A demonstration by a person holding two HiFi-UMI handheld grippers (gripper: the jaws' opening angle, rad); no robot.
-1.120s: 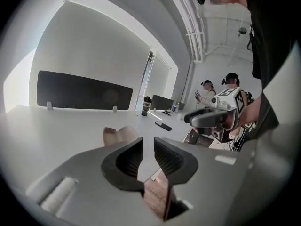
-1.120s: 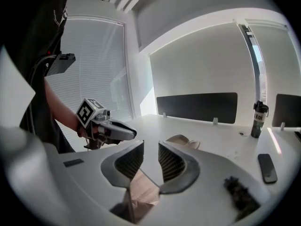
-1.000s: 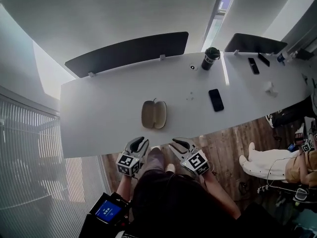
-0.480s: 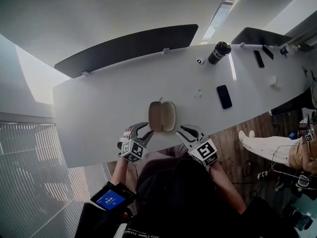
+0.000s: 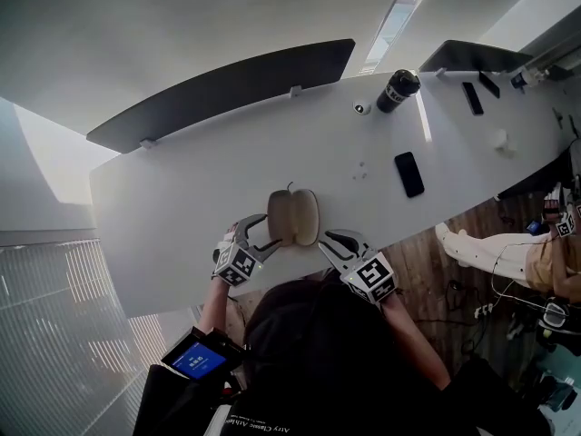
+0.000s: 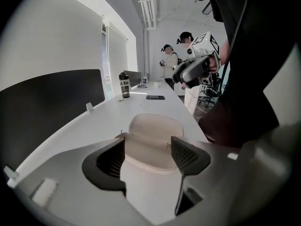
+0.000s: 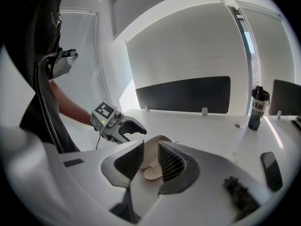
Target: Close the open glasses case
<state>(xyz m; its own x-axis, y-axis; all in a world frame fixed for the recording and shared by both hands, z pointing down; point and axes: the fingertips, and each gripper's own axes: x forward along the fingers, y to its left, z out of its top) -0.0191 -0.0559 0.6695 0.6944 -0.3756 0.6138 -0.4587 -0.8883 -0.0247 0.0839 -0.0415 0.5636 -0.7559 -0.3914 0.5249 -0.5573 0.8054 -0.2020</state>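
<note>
Case: glasses case [image 5: 293, 217] lies open near the front edge of the white table [image 5: 172, 198].
Left tongs [image 5: 264, 231]: my jaws are opening, wider than 1 second ago — nothing clamped, now beside the case.
Right tongs [image 5: 324, 242]: my jaws are apart and empty — moved up to the case's right.

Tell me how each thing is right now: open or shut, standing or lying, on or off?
glasses case: lying open, not closed yet
left gripper: jaws opening, wide apart, gripping nothing
right gripper: open, gripping nothing
bottle: standing upright
phone: lying flat, screen dark
small screen: switched on, glowing blue
</note>
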